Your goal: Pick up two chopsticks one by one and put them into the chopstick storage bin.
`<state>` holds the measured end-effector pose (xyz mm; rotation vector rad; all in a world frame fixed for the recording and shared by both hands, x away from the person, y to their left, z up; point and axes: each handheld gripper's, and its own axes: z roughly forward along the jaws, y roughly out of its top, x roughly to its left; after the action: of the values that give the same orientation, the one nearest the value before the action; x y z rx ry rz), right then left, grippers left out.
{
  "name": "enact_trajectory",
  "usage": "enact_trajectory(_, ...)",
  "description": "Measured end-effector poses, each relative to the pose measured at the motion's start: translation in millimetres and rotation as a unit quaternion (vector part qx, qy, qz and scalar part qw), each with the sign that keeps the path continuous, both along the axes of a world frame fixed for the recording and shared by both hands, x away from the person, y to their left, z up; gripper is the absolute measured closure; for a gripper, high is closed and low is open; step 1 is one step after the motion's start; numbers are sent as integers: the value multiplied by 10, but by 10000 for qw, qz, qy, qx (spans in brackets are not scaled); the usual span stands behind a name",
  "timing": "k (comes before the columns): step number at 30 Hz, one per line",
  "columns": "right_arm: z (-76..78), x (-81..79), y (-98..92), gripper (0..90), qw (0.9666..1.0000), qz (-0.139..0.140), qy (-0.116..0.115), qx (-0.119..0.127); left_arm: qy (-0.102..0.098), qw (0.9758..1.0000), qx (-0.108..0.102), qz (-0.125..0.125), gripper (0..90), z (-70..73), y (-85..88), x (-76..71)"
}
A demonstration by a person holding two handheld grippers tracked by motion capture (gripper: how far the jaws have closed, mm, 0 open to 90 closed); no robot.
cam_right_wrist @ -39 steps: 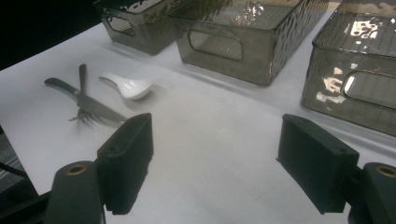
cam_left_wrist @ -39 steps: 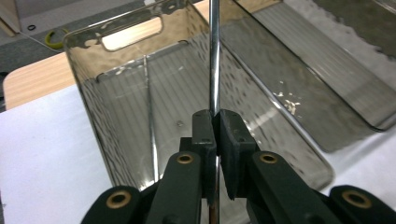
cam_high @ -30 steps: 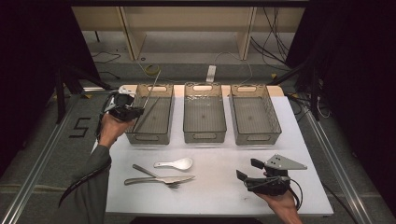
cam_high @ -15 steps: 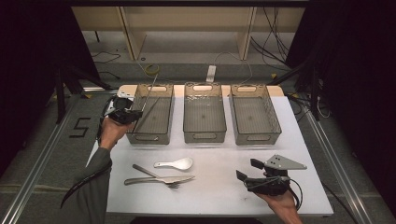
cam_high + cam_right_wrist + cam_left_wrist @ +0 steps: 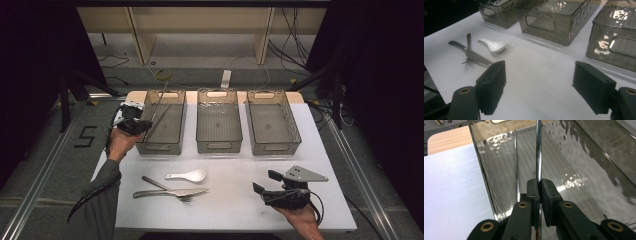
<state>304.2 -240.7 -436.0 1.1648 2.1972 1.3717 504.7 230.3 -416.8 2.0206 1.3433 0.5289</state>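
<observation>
pinching a thin, shiny metal rod point(image 5: 538, 150), the left tongs point(image 5: 136, 123) are pressing their black pads together on it beside the left wall of the leftmost smoky clear plastic bin point(image 5: 162, 122). the rod is slanting up over that bin, its upper end reaching past the far rim. the right tongs point(image 5: 539, 87) are hovering spread wide, gripping nothing, over the white table point(image 5: 230, 200), well to the right of and nearer the person than that bin. a white ceramic soup spoon point(image 5: 188, 175), a steel table knife point(image 5: 172, 192) and a metal fork point(image 5: 167, 189) are lying on the table just in front of the leftmost bin.
</observation>
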Motion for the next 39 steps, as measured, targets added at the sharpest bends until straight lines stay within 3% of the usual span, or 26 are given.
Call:
enact_trajectory(9, 1, -3, -1, 275, 10000, -7, 4, 2, -36, 10000, 28, 79, 807, -26, -10, -7)
enact_trajectory(18, 0, 0, -5, 275, 10000, -12, 0, -5, -130, 9999, 78, 15, 505, 227, -19, -124)
enact_trajectory(26, -2, -1, -7, 275, 10000, -36, 8, -15, -157, 9987, 19, -486, 375, 411, -136, -428)
enact_trajectory(31, -4, 0, -7, 275, 10000, -43, 11, -17, -196, 9977, -91, -639, 339, 418, -147, -561)
enact_trajectory(39, 7, -4, -3, 274, 10000, -13, -31, -20, -145, 9957, -96, -904, 298, 432, -188, -681)
